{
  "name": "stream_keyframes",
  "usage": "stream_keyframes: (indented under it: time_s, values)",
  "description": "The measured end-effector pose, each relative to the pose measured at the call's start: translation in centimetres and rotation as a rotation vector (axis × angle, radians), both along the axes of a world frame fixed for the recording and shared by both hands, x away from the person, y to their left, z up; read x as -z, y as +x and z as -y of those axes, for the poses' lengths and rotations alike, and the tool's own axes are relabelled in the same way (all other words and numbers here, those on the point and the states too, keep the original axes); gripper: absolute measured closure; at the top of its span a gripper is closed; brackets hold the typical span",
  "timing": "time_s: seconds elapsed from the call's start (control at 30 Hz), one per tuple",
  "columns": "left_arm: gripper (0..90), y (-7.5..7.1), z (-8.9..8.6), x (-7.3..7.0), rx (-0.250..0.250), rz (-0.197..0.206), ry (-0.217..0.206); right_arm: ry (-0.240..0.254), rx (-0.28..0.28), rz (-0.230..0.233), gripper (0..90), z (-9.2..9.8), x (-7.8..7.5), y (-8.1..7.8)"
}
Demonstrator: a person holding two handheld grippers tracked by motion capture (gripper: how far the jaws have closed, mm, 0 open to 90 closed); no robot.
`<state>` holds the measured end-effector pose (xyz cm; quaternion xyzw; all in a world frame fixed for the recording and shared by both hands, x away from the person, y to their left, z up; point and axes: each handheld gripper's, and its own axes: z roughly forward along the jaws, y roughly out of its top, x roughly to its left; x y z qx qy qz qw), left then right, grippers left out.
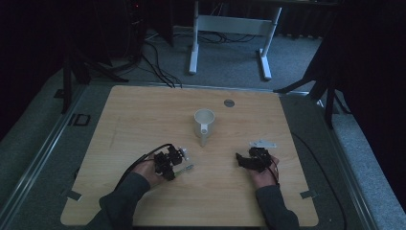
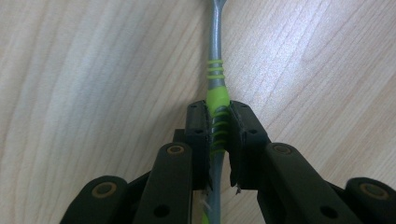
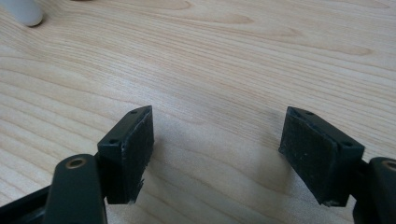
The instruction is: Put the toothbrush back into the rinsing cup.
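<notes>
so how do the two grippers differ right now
The left gripper has its jaws shut on the grey and green toothbrush, gripping its green handle; the right gripper has its jaws wide open with nothing but bare table between them. In the high view the left gripper sits left of the white mug, the right gripper to its right. Both rest low over the wooden table.

High view dim, underexposed, surroundings near black, light wooden table [image 1: 143, 120] barely lit. Both gripper views bright, evenly lit, soft shadows; nearest black jaws slightly blurred.
</notes>
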<state>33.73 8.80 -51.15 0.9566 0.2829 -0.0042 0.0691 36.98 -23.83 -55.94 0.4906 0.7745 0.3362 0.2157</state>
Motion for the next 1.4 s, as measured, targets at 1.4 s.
stream_keyframes:
  time_s: [1.4]
  values:
    - [79.6,0.9,-2.1,-4.0,-0.137,0.116,-0.184,0.000,0.000,0.000,25.6,0.0,0.0,0.0]
